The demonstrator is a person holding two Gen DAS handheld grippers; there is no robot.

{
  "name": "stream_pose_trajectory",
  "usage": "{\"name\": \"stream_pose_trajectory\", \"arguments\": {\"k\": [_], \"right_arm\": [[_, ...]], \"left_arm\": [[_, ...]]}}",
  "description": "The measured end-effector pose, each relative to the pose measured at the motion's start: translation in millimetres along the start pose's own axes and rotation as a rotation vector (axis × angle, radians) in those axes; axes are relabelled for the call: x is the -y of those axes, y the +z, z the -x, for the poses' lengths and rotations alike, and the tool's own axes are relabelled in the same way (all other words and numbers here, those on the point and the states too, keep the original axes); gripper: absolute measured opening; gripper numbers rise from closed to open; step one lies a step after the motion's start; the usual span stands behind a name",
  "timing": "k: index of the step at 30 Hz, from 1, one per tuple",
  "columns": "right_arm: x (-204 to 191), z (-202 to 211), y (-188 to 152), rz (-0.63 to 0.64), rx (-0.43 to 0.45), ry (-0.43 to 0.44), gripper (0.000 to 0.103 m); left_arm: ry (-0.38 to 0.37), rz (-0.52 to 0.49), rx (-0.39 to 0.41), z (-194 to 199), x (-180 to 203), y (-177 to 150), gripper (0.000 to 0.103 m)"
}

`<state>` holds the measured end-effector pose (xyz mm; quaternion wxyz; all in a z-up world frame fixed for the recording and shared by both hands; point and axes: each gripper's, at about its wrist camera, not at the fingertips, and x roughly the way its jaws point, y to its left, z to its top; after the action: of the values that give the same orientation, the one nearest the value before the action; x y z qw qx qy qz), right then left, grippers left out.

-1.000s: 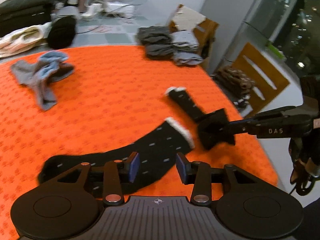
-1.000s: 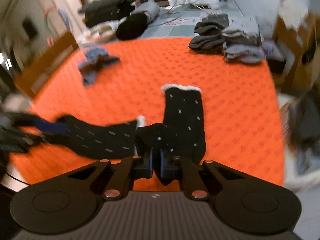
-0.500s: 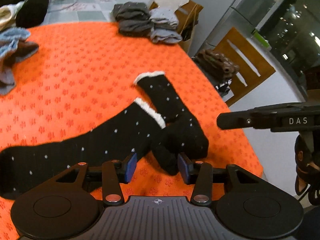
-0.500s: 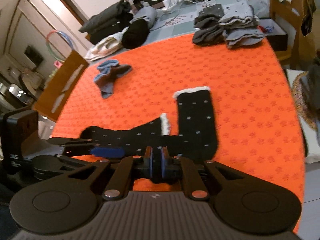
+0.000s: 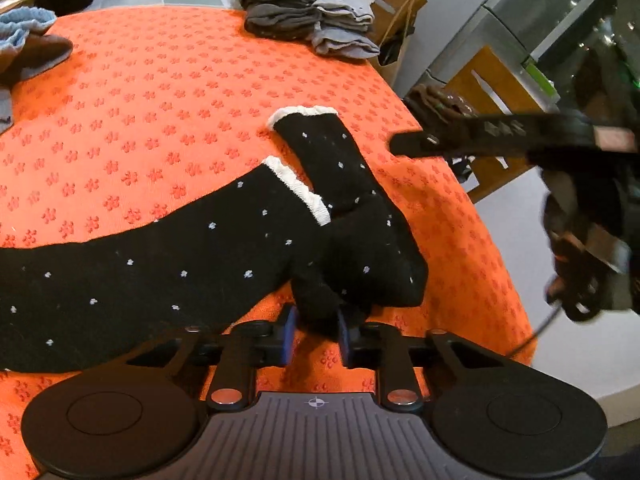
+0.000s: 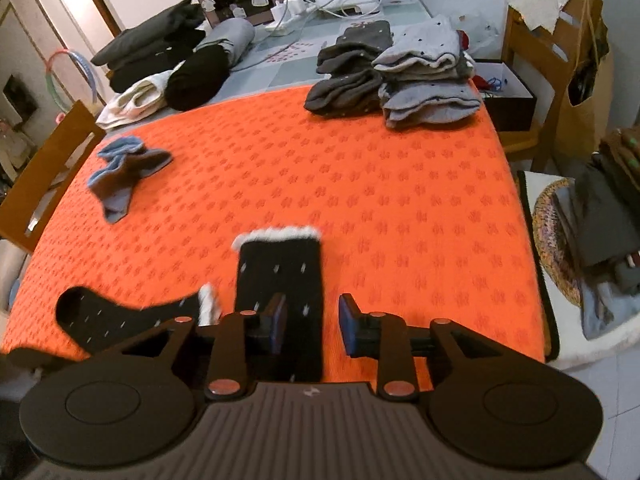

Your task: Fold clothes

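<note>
Two black dotted socks with white cuffs lie on the orange tablecloth. One sock stretches to the left; the other lies to its right with its toe folded over. My left gripper has its jaws around that folded toe, closed on it. In the right wrist view the right sock lies flat and the left sock is beside it. My right gripper is open and empty above the right sock; it also shows in the left wrist view.
Folded grey socks are stacked at the far edge of the table. A blue and grey sock pair lies far left. Wooden chairs stand at the right and left. A basket with clothes sits off the right edge.
My right gripper let go of the sock toe, opened and pulled back. My left gripper moved in and closed on the folded toe.
</note>
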<state>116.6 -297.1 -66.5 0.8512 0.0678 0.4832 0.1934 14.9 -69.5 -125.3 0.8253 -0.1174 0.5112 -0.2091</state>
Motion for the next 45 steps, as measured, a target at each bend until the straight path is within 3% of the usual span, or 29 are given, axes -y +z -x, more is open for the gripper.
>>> {"name": "stream_pose_trajectory", "arguments": {"k": [7,8,9,10,18,27,38,45], "right_arm": [[-2,-40,16,0.029,-0.046,0.029,0.032],[-2,-43,15,0.029,-0.056,0.039,0.027],[-2,-44,14,0.027,-0.061,0.048,0.007],[-2,-44,12,0.021,-0.063,0.051,0.004],[-3,17,-2,-0.029,0.046,0.058,0.004],[-28,64,-16,-0.058,0.092,0.137,0.004],[-71,25,-19,-0.058,0.050,0.237,0.004],[-96,-1,-30,-0.056,0.020,0.247,0.004]], "left_arm": [[0.018,-0.003,0.013,5,0,-3,0.007],[0.028,-0.001,0.014,8,-1,-3,0.007],[0.036,0.001,0.015,10,-2,-3,0.007],[0.046,0.003,0.017,13,-4,-3,0.006],[0.085,0.065,0.046,52,-24,-3,0.006],[0.103,0.122,0.039,102,-49,13,0.006],[0.249,0.130,-0.116,126,-104,53,0.006],[0.276,0.123,-0.213,123,-123,59,0.006]]}}
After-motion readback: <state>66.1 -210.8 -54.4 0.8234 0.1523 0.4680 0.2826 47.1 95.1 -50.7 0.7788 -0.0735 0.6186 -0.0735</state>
